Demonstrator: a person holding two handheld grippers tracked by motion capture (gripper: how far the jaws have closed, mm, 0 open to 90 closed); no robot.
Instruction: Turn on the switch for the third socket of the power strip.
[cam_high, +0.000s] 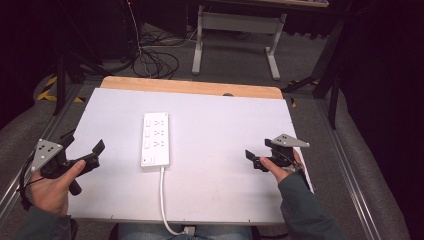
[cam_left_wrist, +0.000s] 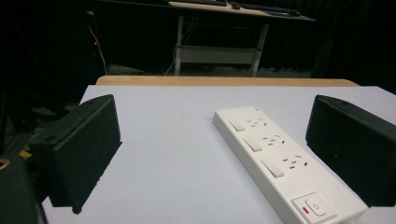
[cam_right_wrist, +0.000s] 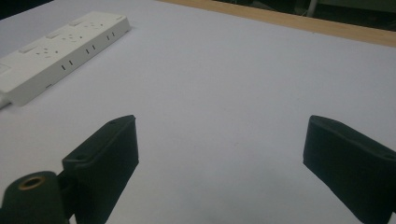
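A white cord (cam_high: 162, 200) comes up from the near edge of the worktop (cam_high: 225, 185), close to the person. It runs to the near end of a white power strip (cam_high: 155, 139). The power strip lies flat on the white worktop, a little left of the middle, with its long side going away from the person. It has rows of sockets on top, small switches beside them, and a bigger switch with a red mark (cam_left_wrist: 314, 206) at the near end.

The left gripper (cam_high: 82, 145) is in the person's left hand (cam_high: 52, 187), at the left edge of the worktop. Its fingers (cam_left_wrist: 79, 149) are wide apart, and there is nothing between them. In the left gripper view the power strip lies ahead, close by the finger on the right side. The fingers do not touch it.

The right gripper (cam_high: 261, 152) is in the right hand (cam_high: 279, 167), near the right edge of the worktop. Its fingers (cam_right_wrist: 109, 158) are wide apart too, with just bare white worktop between them. It is well apart from the power strip, which shows far off in the top left corner of the right gripper view.

A strip of wood (cam_high: 192, 86) runs along the far edge of the worktop.
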